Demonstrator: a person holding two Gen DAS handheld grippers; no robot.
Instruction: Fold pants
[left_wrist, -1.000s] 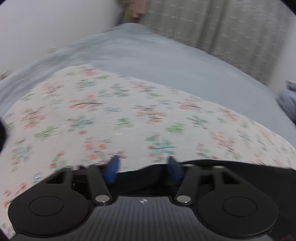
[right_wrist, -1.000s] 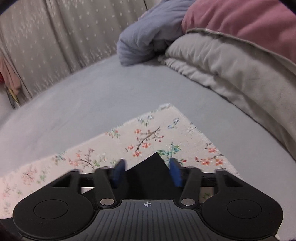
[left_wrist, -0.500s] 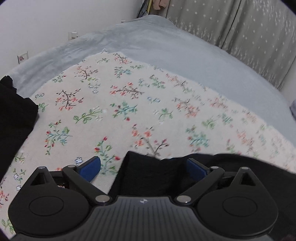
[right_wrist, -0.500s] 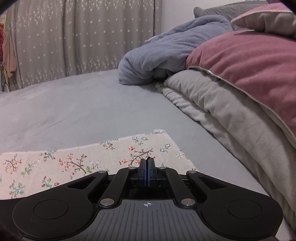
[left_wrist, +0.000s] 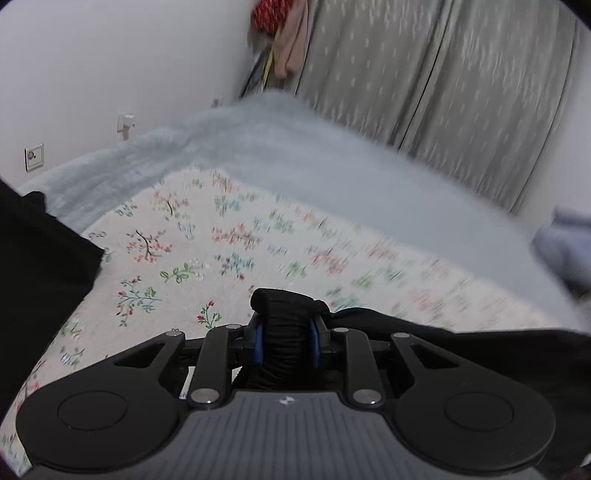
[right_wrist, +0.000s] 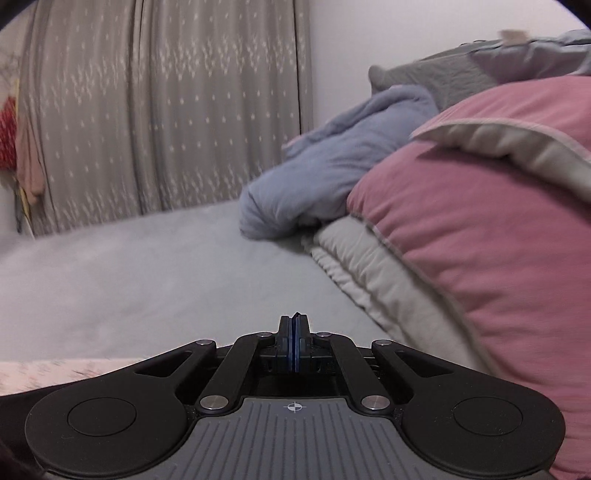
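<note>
Two tongs were in play, both closed. Left tongs (left_wrist: 285, 342) pinched a bunched wad of the black fabric pants (left_wrist: 286, 325) between blue pads, cloth bulging past the tips; likely gripped thick so the layers lift together for a fold. More black cloth trailed off to the right of that grip and a dark mass sat at far left, probably the same garment, could not confirm. Pants lay over the cream floral-print cloth (left_wrist: 229, 236) spread on the grey-blue bed (left_wrist: 295, 155), apparently a clean flat folding surface. Right tongs (right_wrist: 294, 341) were shut, pads pressed together with a thin dark sliver between the tips, likely a pants edge but too small to be sure; black cloth showed at the lower left under the tool. Pink quilted duvet (right_wrist: 480, 240) and blue blanket (right_wrist: 332, 166) were piled aside, near the grey curtain (right_wrist: 147, 110), leaving room.
</note>
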